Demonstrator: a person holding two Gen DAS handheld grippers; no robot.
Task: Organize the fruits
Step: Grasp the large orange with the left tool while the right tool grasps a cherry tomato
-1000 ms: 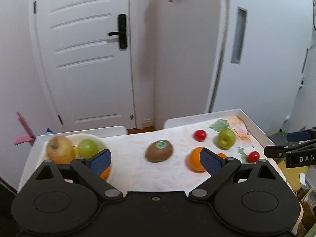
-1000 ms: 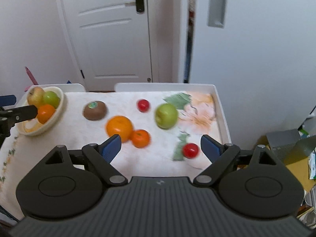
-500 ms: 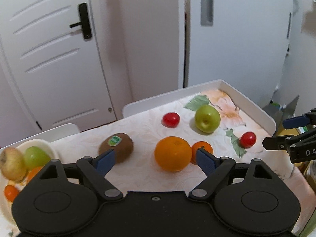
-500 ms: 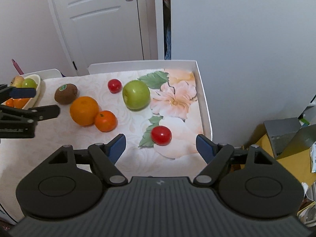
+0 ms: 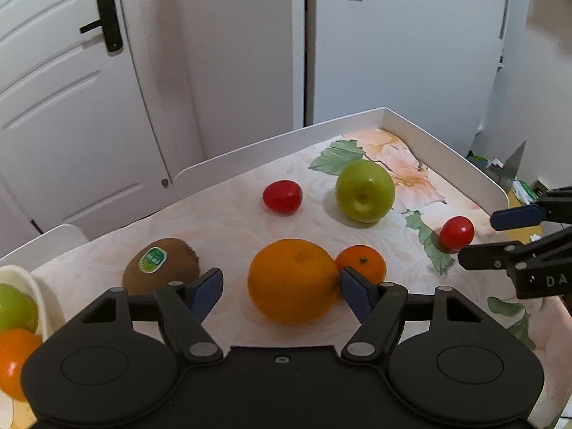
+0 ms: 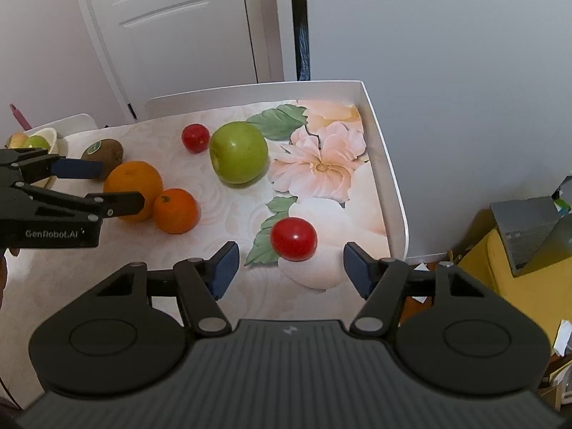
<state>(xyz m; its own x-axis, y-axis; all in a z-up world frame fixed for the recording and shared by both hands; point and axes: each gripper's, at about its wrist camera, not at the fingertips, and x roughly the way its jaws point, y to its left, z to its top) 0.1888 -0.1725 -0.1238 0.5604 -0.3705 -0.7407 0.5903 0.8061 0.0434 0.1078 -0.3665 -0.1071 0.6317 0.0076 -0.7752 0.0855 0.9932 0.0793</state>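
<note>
Left wrist view: left gripper (image 5: pixel 281 284) low over the bench (image 5: pixel 228 221), jaws closing w/ the big orange (image 5: pixel 292 280) between them; right pad looks to be at the skin, left pad apart from it, so not gripped yet. Small orange (image 5: pixel 361 262) touching the big one on its right. Kiwi (image 5: pixel 160 264) w/ green sticker just left of the left pad. Green apple (image 5: pixel 364 190) and a red tomato (image 5: pixel 282 196) farther back. Bowl (image 5: pixel 37 298) at left edge w/ a green fruit and an orange one inside, seen close here only. Right wrist view: right gripper (image 6: pixel 287 266) w/ jaws closing, other red tomato (image 6: pixel 294 238) just ahead of the gap, pads not touching it. Only this view shows the floor stuff right of the bench: yellow thing (image 6: pixel 514 286), grey box (image 6: pixel 529 228). Same tomato (image 5: pixel 457 233) in left view sits between the right gripper's tips. Big orange round, smooth, bright; tomatoes small, shiny. Flower-print cloth (image 6: pixel 321 164) under the fruit.
</note>
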